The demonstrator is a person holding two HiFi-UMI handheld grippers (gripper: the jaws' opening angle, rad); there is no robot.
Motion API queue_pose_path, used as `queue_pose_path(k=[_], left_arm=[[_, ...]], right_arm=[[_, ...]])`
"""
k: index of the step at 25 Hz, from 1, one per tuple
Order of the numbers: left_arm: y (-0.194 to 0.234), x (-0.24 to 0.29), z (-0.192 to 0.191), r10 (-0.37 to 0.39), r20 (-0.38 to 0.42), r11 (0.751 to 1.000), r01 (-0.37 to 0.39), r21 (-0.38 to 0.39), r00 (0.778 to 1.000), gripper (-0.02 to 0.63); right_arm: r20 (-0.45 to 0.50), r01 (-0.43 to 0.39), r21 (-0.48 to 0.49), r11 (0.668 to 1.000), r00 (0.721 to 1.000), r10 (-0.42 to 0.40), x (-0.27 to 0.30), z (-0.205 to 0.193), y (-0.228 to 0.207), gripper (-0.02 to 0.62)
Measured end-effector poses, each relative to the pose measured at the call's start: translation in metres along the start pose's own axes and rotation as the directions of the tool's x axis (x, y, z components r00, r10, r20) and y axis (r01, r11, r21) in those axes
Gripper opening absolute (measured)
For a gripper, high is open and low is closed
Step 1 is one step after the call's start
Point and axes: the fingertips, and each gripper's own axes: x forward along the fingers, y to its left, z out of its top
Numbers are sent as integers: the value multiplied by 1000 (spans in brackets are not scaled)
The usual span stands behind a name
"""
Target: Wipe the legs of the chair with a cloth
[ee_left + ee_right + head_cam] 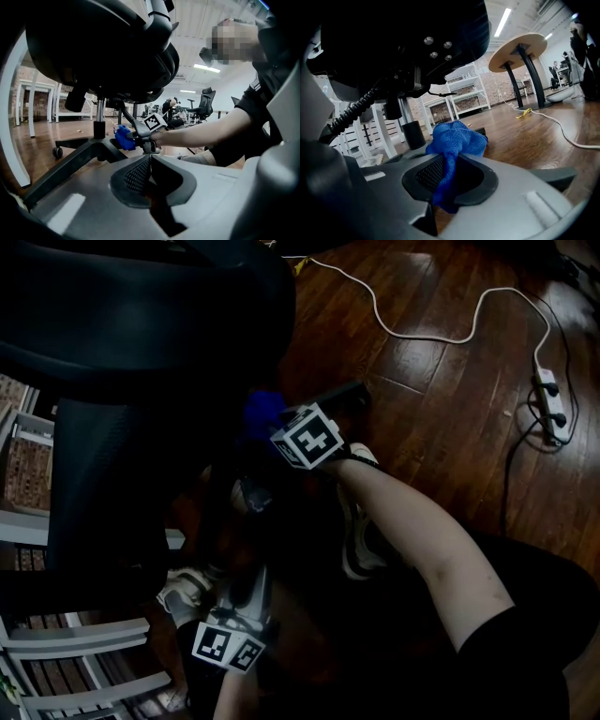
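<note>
Grey fingers (136, 176) of the left gripper (151, 157) are pressing together, empty, near a chair leg (70, 161). The right gripper (450, 161) is clamping the blue cloth (457, 138): soft, light, likely best held bunched. Only the left gripper view is showing it close by the chair's hub (99, 140).

Right claw (449, 176) clamped on blue cloth (457, 139), just beside chair leg (405, 157).
</note>
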Motion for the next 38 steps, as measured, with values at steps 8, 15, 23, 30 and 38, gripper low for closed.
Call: queue_pose_path(k=[8, 15, 23, 30, 38], left_arm=[[-4, 3, -1, -1, 1, 1000, 1, -13, 1000, 5], [-8, 8, -9, 1, -8, 999, -1, -35, 1000, 5], [-18, 17, -6, -12, 4, 999, 12, -44, 1000, 5], [-13, 14, -8, -2, 1, 999, 2, -45, 1000, 5], [-14, 9, -8, 2, 1, 1000, -2, -29, 1000, 5]], right_arm=[[-3, 42, 39, 998, 999, -42, -25, -10, -39, 87], [-49, 86, 12, 996, 995, -86, -47, -29, -70, 87], [-65, 128, 70, 989, 990, -123, -67, -39, -107, 87], [-65, 200, 144, 969, 979, -193, -86, -44, -143, 87], [-70, 274, 196, 942, 962, -265, -100, -52, -170, 87]])
